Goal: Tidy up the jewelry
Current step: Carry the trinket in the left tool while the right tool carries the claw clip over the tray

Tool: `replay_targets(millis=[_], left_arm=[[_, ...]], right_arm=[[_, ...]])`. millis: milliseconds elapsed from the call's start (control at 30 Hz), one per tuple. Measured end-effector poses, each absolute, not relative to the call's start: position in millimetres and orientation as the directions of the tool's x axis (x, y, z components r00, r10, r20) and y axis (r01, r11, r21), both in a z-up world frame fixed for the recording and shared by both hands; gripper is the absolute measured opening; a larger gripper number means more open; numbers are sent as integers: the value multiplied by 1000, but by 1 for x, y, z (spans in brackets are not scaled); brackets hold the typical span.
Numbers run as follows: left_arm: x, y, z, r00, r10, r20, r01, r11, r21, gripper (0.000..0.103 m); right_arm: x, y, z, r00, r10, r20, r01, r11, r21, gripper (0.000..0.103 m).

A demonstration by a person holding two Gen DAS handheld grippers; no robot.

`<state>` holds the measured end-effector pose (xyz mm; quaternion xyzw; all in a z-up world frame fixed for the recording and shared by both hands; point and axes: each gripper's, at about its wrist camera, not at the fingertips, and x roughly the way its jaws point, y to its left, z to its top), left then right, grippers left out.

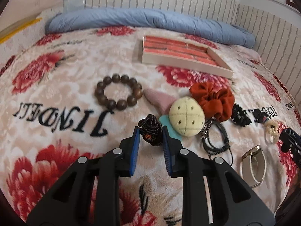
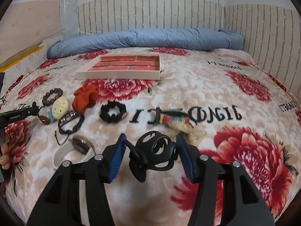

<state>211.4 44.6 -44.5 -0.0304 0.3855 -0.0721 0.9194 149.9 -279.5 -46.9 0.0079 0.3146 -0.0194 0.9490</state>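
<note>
Spread across both views is a plush cream blanket with red flowers (image 1: 56,98), a rolled blue quilt (image 1: 150,22) along its far edge. At upper centre lies a shallow cream tray lined with a red brick pattern (image 2: 118,74). In the lower middle of the left wrist view, the left gripper (image 1: 151,131) is clenched on a dark braided cord bracelet (image 1: 150,130), pinched between its blue pads. In the lower middle of the right wrist view, the right gripper (image 2: 150,143) grasps a black plastic claw hair clip (image 2: 153,152) between its pads.
</note>
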Motion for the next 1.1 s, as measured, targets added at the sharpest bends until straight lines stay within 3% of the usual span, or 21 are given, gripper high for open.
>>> replay_targets(millis=[633,1100], left_arm=[[273,44,29,790,-129,-599,95,992,-88,22],[402,-1,31,769,-144,-623,135,989,-62,22]], right_arm=[[249,-278,3,840,13,-542,1,1000,26,54],[402,-270,9,826,56,-561,-22,997,68,54]])
